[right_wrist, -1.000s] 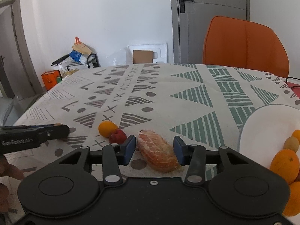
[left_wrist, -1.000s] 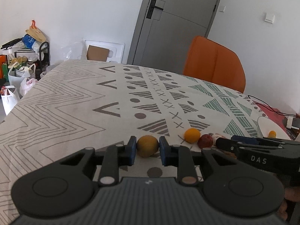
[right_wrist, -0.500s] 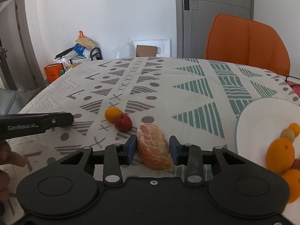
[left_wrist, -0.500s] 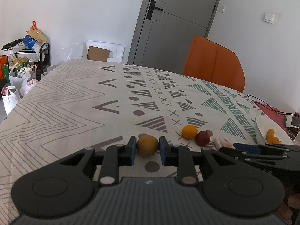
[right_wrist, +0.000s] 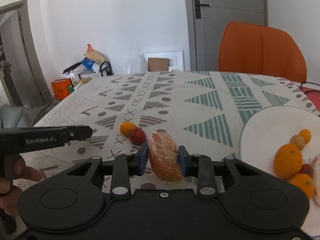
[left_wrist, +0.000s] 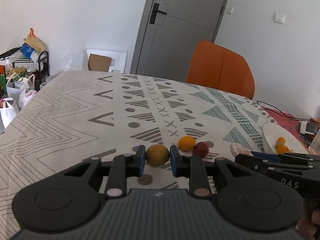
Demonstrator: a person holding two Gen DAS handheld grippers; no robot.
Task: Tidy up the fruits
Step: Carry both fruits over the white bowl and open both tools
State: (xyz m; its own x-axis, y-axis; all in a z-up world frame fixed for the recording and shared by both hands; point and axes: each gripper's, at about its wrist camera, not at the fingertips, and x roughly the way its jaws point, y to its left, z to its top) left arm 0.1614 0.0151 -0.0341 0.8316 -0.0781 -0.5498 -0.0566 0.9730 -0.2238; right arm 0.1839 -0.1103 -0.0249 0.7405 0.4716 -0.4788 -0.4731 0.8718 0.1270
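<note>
Narrowing since before, right gripper [right_wrist: 162, 158] closes on peeled citrus [right_wrist: 165, 156]; left gripper [left_wrist: 157, 158] clamps yellow fruit [left_wrist: 157, 155].

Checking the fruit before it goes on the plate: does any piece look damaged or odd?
Yes: the pink citrus piece between the right tongs, whose jaws are closing, has no peel, only white pith. The other fruits look whole.

Bright daylight, fisheye-warped edges
</note>
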